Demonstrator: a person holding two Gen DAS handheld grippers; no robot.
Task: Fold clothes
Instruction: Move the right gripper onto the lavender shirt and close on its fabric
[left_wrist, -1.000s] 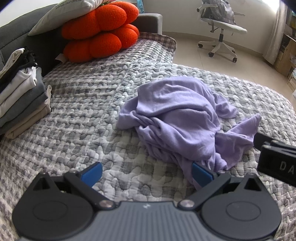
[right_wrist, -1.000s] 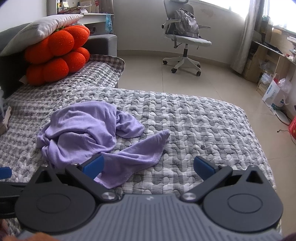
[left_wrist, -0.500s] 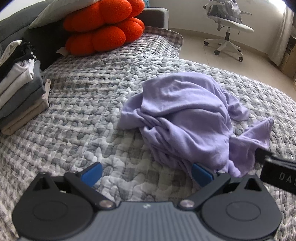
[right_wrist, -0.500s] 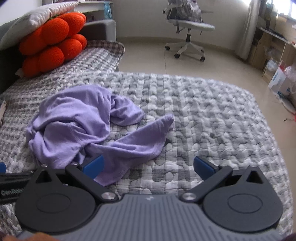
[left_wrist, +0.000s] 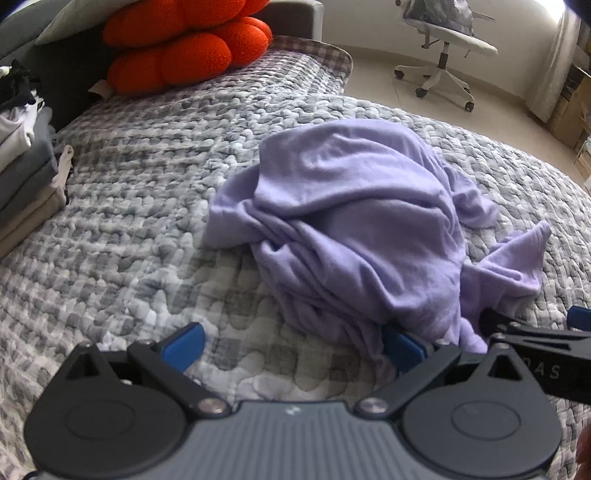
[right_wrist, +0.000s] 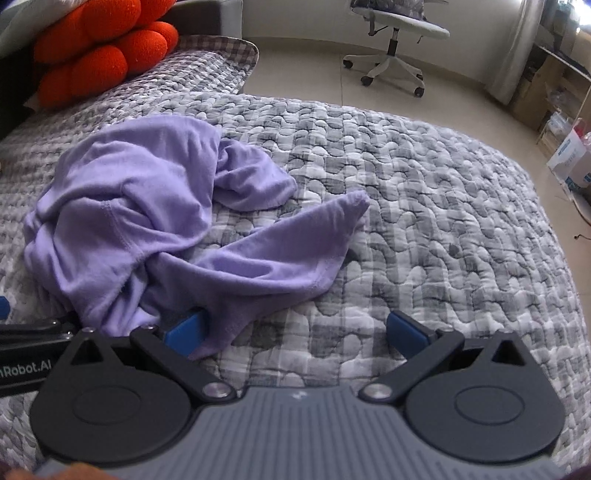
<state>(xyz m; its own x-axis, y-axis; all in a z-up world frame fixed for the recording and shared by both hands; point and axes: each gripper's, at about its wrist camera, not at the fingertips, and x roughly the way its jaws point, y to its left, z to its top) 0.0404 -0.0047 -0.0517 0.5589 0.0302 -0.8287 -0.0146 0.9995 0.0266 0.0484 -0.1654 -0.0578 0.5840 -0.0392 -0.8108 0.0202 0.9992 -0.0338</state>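
Lilac garment crumpled, folded pile waits at the far left

Lilac soft jersey garment (left_wrist: 354, 229) lies in one crumpled heap mid-quilt on the grey-white quilted bedspread (left_wrist: 147, 206), unfolded. In the left wrist view, the left gripper (left_wrist: 291, 343) is spread wide at its near hem; one stack of folded clothes (left_wrist: 26, 177) sits far left, its count unclear.

In the right wrist view, the right gripper (right_wrist: 295, 332) gapes at one trailing sleeve (right_wrist: 295, 251). Spreading and folding look left.

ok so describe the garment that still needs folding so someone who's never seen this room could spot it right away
Start at the grey-and-white quilted bed cover filling the room's near side. In its middle lies a lilac garment, crumpled in a loose heap with one sleeve trailing out. Unlike the folded stack of white, grey and beige clothes by the orange cushion, it is unfolded and the only purple thing.
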